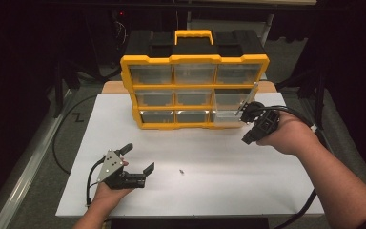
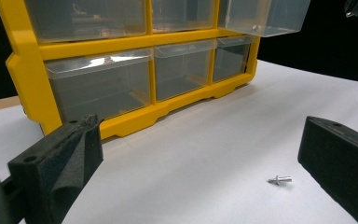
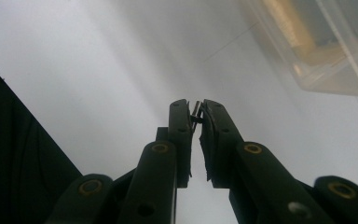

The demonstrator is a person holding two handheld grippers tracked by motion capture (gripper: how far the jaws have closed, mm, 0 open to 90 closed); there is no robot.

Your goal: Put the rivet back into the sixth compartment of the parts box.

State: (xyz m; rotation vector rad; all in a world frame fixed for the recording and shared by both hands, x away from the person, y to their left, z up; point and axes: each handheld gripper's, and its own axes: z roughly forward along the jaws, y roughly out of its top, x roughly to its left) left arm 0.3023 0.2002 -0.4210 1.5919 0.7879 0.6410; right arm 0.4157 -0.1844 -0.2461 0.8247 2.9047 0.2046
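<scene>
A yellow organizer (image 1: pixel 194 59) with clear drawers stands at the back of the white table (image 1: pixel 219 162). Its middle-right drawer (image 1: pixel 228 110) (image 2: pixel 265 17) (image 3: pixel 328 56) is pulled out. My right gripper (image 1: pixel 242 111) (image 3: pixel 196 111) hovers at that drawer's front right corner, shut on a small metal screw (image 3: pixel 196 112) pinched between its tips. My left gripper (image 1: pixel 139 159) (image 2: pixel 200 158) rests low near the table's front left, jaws wide open and holding nothing. A second small screw (image 1: pixel 182 171) (image 2: pixel 279 179) lies on the table just right of it.
The other drawers (image 2: pixel 98 86) of the organizer are pushed in. A black cable (image 1: pixel 64 143) runs along the floor at the left. Dark stands and gear surround the table's far side.
</scene>
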